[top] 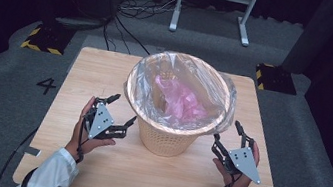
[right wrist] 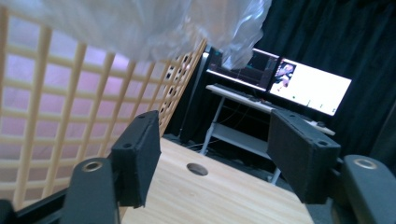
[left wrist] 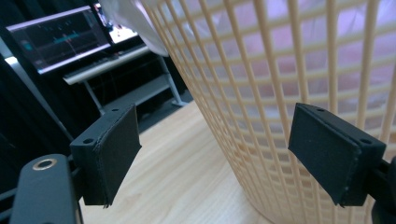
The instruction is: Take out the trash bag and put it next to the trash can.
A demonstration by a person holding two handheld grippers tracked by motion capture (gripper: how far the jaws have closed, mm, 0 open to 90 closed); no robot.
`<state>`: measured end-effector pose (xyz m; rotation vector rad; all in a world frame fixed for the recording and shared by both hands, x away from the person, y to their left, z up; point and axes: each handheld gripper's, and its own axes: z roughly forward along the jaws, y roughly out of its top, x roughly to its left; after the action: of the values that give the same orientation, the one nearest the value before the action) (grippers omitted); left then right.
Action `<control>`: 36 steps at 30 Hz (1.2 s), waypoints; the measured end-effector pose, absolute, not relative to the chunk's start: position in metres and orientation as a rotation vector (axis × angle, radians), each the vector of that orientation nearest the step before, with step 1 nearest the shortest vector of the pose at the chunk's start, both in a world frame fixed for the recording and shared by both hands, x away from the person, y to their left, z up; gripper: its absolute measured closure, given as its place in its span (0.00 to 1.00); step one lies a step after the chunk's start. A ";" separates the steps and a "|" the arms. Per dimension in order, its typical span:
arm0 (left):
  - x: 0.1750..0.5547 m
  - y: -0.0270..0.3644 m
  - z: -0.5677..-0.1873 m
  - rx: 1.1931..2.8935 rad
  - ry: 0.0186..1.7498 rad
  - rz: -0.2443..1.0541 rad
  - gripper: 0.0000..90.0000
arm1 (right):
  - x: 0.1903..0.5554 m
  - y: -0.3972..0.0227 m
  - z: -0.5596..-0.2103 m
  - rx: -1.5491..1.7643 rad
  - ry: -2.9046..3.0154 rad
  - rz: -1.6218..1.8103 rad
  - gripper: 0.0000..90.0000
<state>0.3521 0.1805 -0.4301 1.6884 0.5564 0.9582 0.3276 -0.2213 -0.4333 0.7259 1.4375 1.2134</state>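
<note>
Cream lattice wastebasket (top: 167, 137) stands mid-table on light wooden table (top: 91, 172), lined with clear plastic bag (top: 139, 76) (rim folded over outside). Crumpled pink bag (top: 181, 101) lies inside.

Left gripper (top: 121, 111) just beside basket's left wall, jaws wide apart, nothing between them. Right gripper (top: 225, 133) near basket's right side, below overhanging liner; jaws spread, holding nothing.

2 lit monitors (right wrist: 280, 77) on desk beyond.

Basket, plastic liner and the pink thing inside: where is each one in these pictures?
basket (top: 167, 141): high view, on its latticed side wall below the rim.
plastic liner (top: 216, 84): high view, on the clear film folded over the rim.
pink thing (top: 181, 101): high view, on the crumpled pink material inside the liner.
</note>
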 end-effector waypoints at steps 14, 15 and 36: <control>0.335 0.177 -0.409 1.566 0.496 0.977 0.18 | 0.316 -0.206 -0.417 0.601 1.351 1.152 0.60; 0.334 0.176 -0.408 1.565 0.490 0.977 0.18 | 0.314 -0.205 -0.416 0.588 1.341 1.142 0.63; 0.326 0.172 -0.401 1.522 0.491 1.005 0.22 | 0.299 -0.205 -0.396 0.520 1.292 1.153 1.00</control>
<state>0.3257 0.1724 -0.4010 1.5216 0.4909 1.0048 0.2991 -0.2053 -0.3958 0.5202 1.2923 1.1534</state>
